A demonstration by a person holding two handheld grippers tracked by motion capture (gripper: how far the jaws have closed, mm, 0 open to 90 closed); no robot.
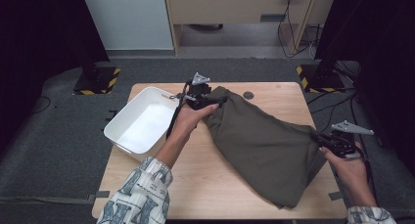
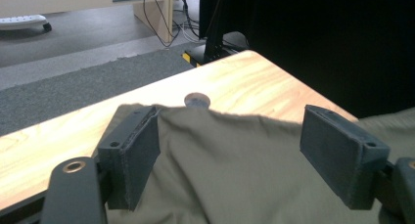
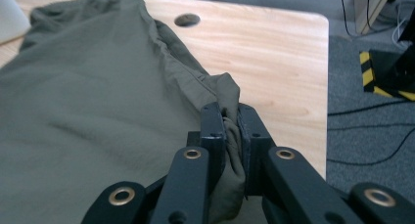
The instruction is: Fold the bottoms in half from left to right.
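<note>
White rectangular plastic bin (image 1: pixel 139 123): on the light wooden table (image 1: pixel 195 185), at its left edge, overhanging slightly. Round grey cable grommet (image 1: pixel 248 95): set in the tabletop near the far edge.

No readable text

No words, labels, brands or numbers can be read on anything here; the one marking is unlettered yellow-and-black hazard striping (image 1: pixel 93 82) on the floor stands.
</note>
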